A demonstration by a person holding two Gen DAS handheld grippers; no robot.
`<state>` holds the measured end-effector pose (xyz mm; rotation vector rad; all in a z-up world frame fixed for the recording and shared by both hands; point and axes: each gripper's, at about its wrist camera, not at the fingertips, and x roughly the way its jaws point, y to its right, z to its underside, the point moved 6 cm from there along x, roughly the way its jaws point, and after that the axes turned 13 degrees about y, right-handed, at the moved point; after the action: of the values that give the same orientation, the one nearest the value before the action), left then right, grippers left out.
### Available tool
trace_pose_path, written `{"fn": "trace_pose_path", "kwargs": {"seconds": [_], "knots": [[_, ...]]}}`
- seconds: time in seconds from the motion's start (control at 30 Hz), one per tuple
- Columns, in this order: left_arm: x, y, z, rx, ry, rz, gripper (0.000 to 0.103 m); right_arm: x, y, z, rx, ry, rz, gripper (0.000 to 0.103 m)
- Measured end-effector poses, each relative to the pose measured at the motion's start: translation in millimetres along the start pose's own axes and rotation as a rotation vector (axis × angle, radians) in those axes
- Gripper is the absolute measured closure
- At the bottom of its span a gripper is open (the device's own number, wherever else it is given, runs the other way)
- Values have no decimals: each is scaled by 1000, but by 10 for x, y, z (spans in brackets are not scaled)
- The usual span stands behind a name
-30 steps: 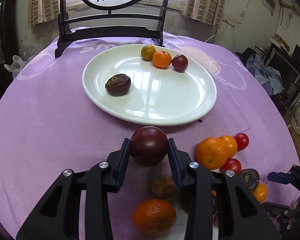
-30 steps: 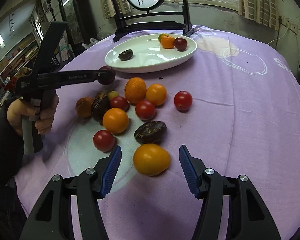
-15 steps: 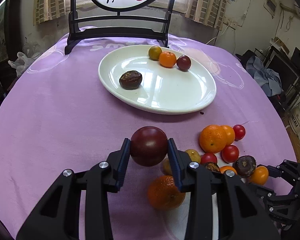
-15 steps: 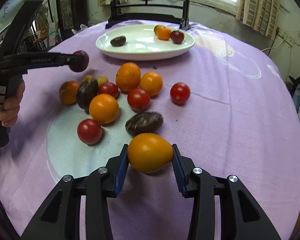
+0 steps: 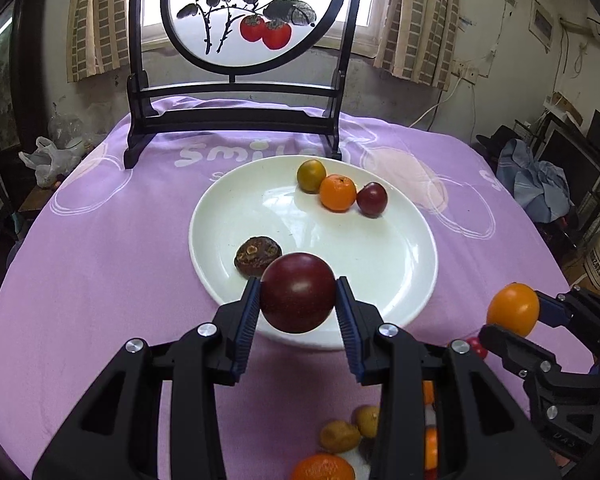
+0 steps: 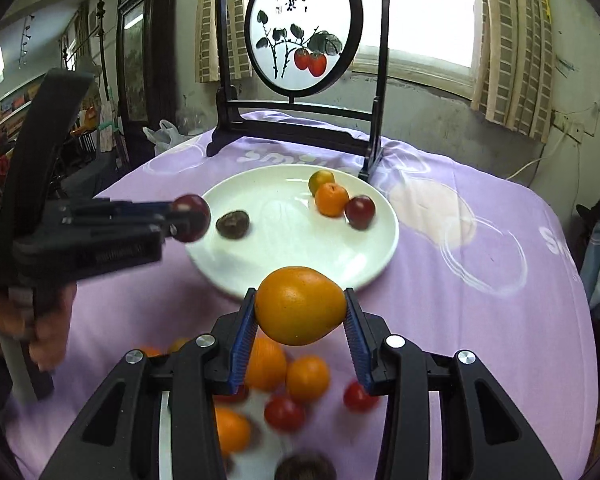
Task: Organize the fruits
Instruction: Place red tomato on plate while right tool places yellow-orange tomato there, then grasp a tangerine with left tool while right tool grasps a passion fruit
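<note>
Here, left gripper clamping dark plum, right gripper clamping orange fruit

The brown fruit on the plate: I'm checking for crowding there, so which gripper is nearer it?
Left. The left gripper holds a plum right beside the brown fruit; the right gripper, holding a yellow fruit, hangs short of the plate.

The white plate's near and right parts lie bare; a wrinkled dark fruit blocks its left edge, three small fruits its far rim.
</note>
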<state>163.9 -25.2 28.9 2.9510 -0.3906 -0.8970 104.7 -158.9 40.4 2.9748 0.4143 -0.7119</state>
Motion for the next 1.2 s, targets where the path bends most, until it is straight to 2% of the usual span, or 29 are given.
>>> {"fn": "trace_pose_path", "kwargs": {"seconds": [0.17,0.27,0.3,0.33,0.37,0.43,0.53,0.63,0.8,1.0,1.2], "knots": [[307,-74,-20,-29,-33,-34,66,511,-28,-10,5,-58,23,60],[437,-93,15,-78,-81,2,65,696,-11,73,11,-96,34,59],[470,-97,37,-96,-99,12,64,731,1,100,20,-106,34,57],[483,-100,48,-117,-104,20,63,726,7,120,30,-106,37,51],[467,-102,38,-128,-86,19,60,711,24,132,39,-101,39,47],[390,-88,9,-112,-43,1,41,649,33,139,48,-90,34,46],[234,-87,-27,-97,0,-1,40,499,38,162,61,-82,11,46],[54,-162,-34,-122,23,4,37,293,67,216,60,-60,7,46],[-198,-305,104,-157,54,-30,34,-7,145,340,85,-36,6,44],[-434,-268,321,-108,71,-44,28,-304,228,475,108,-20,27,43],[-599,-168,562,-26,75,-21,27,-570,242,722,110,-47,-6,41]]}}
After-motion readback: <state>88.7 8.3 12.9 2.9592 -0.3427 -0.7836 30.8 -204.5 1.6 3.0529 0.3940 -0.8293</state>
